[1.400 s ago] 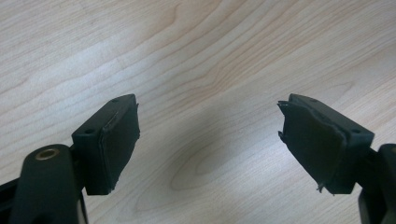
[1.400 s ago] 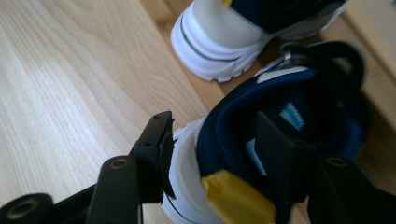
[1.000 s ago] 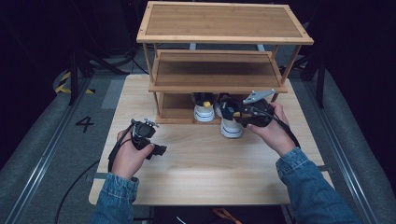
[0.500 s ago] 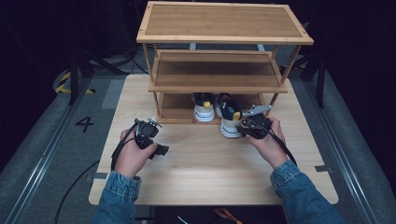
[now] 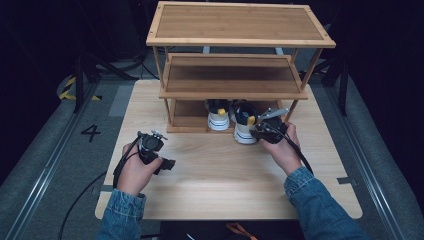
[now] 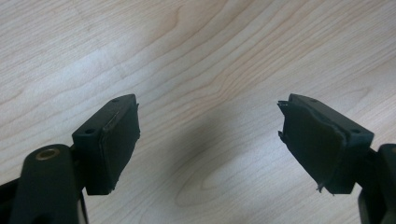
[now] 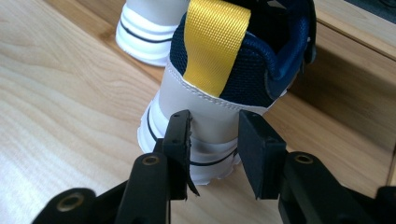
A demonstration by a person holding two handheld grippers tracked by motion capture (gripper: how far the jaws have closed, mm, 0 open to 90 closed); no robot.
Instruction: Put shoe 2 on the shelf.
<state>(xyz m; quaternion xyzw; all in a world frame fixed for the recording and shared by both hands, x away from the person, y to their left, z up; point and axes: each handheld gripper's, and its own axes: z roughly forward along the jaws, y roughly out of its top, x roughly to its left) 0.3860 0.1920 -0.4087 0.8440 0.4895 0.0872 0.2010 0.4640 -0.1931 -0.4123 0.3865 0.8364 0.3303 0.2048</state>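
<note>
Lower now, the right gripper (image 7: 212,154) has just squeezed its fingers (image 7: 180,140) narrow behind the white-and-navy yellow-tabbed sneaker (image 7: 224,88), gripping nothing; next, grab that heel. Left gripper (image 6: 210,144) waits, released.

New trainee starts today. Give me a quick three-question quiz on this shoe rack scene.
1. True or false: the left gripper hovers open over bare table.
2. Which part of the nearer shoe faces the right gripper? A toe, B heel, C laces.
3. What colour is the shoe's pull tab?

Key: 1 true. 2 B; the jaws, which have just been closing, stand narrow behind the heel, and contact is unclear. 3 yellow.
</note>
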